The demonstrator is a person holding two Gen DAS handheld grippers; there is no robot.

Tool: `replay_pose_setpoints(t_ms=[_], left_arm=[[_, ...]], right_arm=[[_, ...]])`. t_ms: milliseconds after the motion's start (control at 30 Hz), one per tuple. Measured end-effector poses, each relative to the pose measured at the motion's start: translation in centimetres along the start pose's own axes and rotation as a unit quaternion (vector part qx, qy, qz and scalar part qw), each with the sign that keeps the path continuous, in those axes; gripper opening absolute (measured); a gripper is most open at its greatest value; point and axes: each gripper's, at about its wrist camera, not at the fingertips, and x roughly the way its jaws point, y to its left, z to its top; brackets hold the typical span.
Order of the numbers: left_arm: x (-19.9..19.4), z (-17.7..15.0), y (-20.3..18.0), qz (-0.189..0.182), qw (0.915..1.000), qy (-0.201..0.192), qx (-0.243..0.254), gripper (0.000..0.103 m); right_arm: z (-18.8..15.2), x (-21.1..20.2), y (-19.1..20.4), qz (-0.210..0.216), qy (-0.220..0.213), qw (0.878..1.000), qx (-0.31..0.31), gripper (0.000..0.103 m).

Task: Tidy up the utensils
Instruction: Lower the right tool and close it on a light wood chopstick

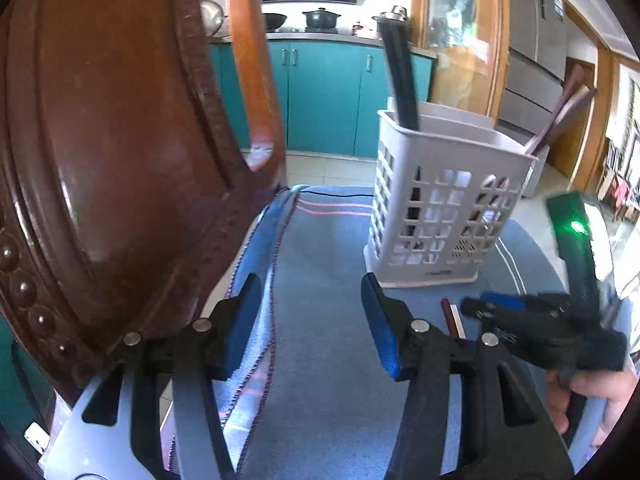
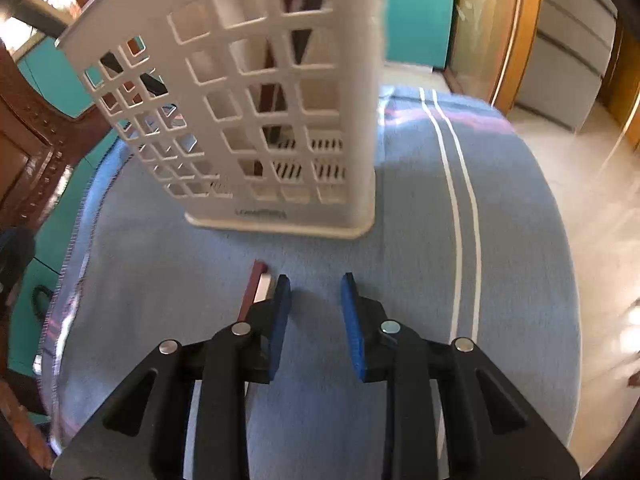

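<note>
Left gripper [image 1: 310, 320] jaws open, empty; right gripper [image 2: 316, 308] jaws open beside chopsticks [image 2: 256, 286], possibly touching.

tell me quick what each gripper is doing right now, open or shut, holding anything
Left gripper: open, nothing between its fingers.
Right gripper: open, empty; the chopsticks lie just outside its left finger.
</note>
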Motion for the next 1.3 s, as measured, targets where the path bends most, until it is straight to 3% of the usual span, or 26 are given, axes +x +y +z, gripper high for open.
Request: replay_pose_setpoints(t_ms=[167, 300, 467, 667, 733, 833, 967, 1167, 1300], left_arm=[[0.5, -0.9, -0.7, 0.017, 0.9993, 0.017, 0.027, 0.056], [1.3, -1.0, 0.3, 0.011, 0.999, 0.043, 0.007, 0.056], [1.8, -0.7, 0.6, 0.004, 0.9986, 0.053, -0.004, 0.056], [2.2, -1.2, -0.6, 0.004, 0.998, 0.061, 0.016, 0.057], [2.4, -1.5, -0.7, 0.004, 0.9976, 0.066, 0.021, 0.058], [2.8, -1.7, -0.7, 0.004, 0.9971, 0.073, 0.02, 0.058], [3.4, -1.4, -0.9, -0.002, 0.9971, 0.074, 0.019, 0.059], [3.9, -1.7, -1.7, -0.002, 0.9966, 0.077, 0.03, 0.061], [4.4, -1.9, -1.9, 0.002, 0.9962, 0.082, 0.032, 0.061]], right_arm=[[0.5, 1.2, 2.2, 0.006, -0.009, 0.999, -0.038, 0.029], [-0.2, 0.5, 2.9, 0.061, 0.001, 0.996, -0.06, 0.029], [-1.3, 0.2, 2.9, 0.095, 0.027, 0.992, -0.08, 0.029], [-2.2, 0.9, 4.7, 0.05, 0.043, 0.992, -0.106, 0.032], [-2.0, 1.2, 4.1, 0.053, 0.052, 0.993, -0.091, 0.031], [-1.3, 1.6, 2.6, 0.09, 0.052, 0.993, -0.057, 0.031], [-1.0, 2.0, 1.9, 0.077, 0.046, 0.995, -0.053, 0.031], [-2.3, 2.0, 4.2, 0.066, 0.051, 0.994, -0.072, 0.033], [-1.3, 2.1, 5.9, 0.052, 0.045, 0.995, -0.068, 0.036]])
